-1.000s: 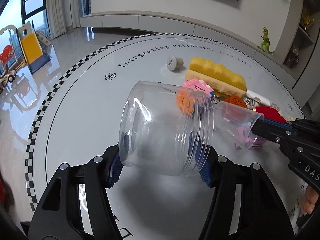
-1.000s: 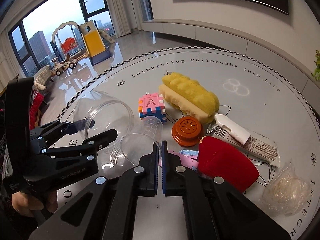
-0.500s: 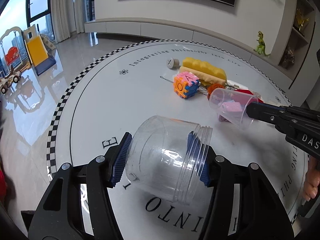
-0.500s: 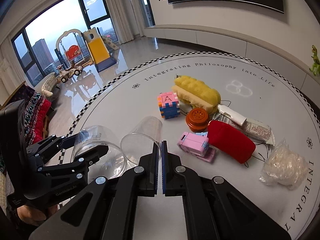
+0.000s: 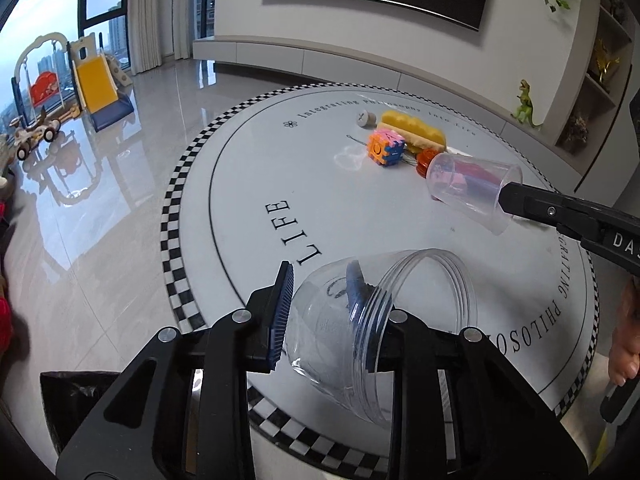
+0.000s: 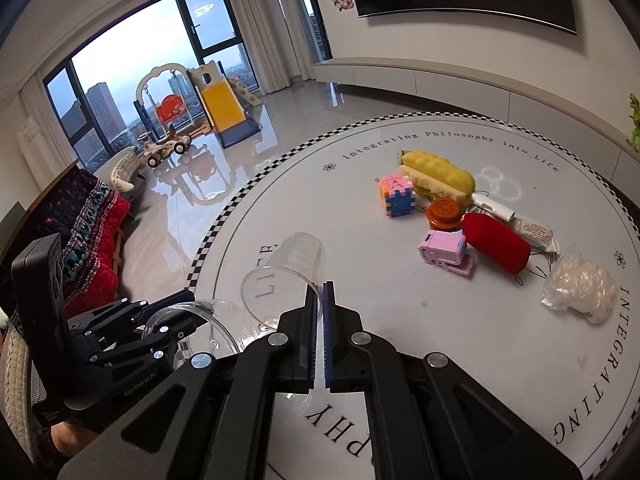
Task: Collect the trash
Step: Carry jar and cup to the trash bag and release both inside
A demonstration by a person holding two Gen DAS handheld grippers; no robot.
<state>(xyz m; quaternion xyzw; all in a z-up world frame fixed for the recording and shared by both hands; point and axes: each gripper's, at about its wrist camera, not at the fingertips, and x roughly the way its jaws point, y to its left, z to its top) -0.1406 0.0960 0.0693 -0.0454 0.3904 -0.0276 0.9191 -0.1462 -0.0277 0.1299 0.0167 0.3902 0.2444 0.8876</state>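
My left gripper [image 5: 326,312] is shut on a clear wide-mouth plastic jar [image 5: 372,328], held tilted with its mouth to the upper right, above the near edge of the round white table [image 5: 280,168]. The jar also shows in the right wrist view [image 6: 192,324]. My right gripper [image 6: 322,308] is shut on the rim of a clear plastic cup [image 6: 288,276], held above the table; the cup shows in the left wrist view [image 5: 472,188] to the right of the jar.
On the table lie a yellow sponge [image 6: 440,178], a foam letter cube [image 6: 396,196], an orange lid [image 6: 444,212], a pink toy [image 6: 444,250], a red case [image 6: 496,244], a tube [image 6: 520,224] and a crumpled clear bag [image 6: 580,288]. A black bag [image 5: 76,396] sits low left.
Both grippers have lifted and pulled back from the pile toward the table's near edge, carrying the jar and the cup. The jar's mouth has tilted upward.
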